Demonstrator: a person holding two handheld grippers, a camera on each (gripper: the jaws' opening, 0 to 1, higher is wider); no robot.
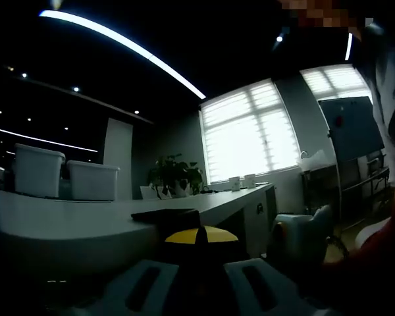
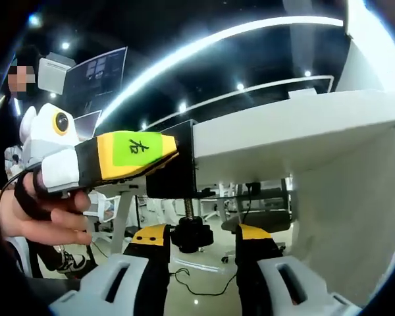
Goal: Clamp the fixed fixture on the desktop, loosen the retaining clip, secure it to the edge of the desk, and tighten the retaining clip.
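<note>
Fingers of a person's bare hand [image 2: 43, 214] curl under the white body of the left gripper [image 2: 174, 150], which reaches in level from the left of the right gripper view with a strap around the wrist. Its yellow jaw carries a green label with one black handwritten character (it looks like 右, though I cannot be sure). That jaw tip sits against the black metal clamp fixture [image 2: 178, 172], apparently pinching its upper part, and the fixture is hooked onto the edge of the white desk [image 2: 296, 128].

Below the desk edge hangs the fixture's threaded screw with a black round retaining knob [image 2: 191, 235]. The right gripper [image 2: 201, 245] points up from beneath, its yellow-tipped jaws standing apart on either side of the knob, near it but not clearly touching.

In the left gripper view the jaws are nearly together on the dark flat top of the fixture [image 1: 166, 214], which lies on the desk's surface [image 1: 66, 220] at its near edge.
</note>
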